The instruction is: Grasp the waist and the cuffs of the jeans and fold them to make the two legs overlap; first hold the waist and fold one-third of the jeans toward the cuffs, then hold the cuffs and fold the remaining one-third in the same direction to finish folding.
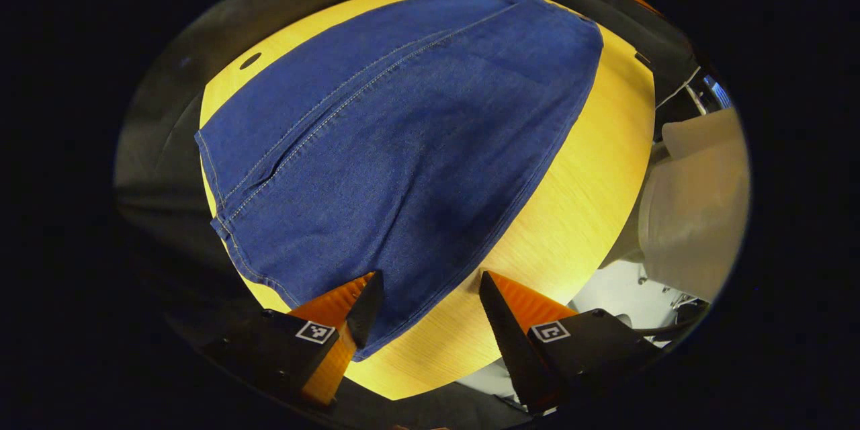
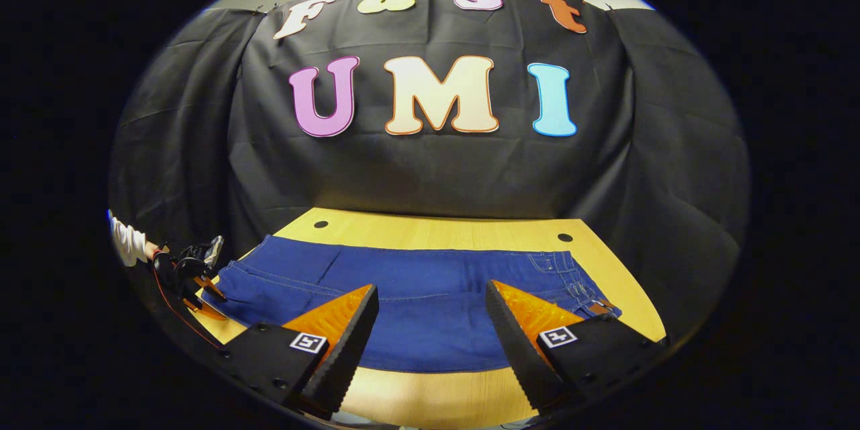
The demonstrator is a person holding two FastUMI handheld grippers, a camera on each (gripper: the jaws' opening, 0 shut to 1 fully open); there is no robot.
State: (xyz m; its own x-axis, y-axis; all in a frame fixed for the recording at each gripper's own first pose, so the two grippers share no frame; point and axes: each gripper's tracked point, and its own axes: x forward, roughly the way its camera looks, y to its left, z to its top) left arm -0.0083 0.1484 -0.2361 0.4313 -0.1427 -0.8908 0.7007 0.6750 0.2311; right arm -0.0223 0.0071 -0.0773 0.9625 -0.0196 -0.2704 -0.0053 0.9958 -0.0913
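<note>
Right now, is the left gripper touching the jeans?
Cannot tell. In the left gripper view the left gripper is open above the jeans, one finger overlapping the cloth's edge, but no view shows contact or a gap plainly.

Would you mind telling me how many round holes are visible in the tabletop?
2 in the right gripper view: one hole near the table's far left edge, another near its far right, both beyond the jeans. More may lie hidden under the denim.

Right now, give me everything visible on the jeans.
The jeans are dark blue denim with pale seam stitching, lying flat lengthwise on the wooden table. Waist with belt loops sits at the right end, cuffs at the left. The legs look overlapped already. Both grippers hover open near them; no finger grips the cloth.
</note>
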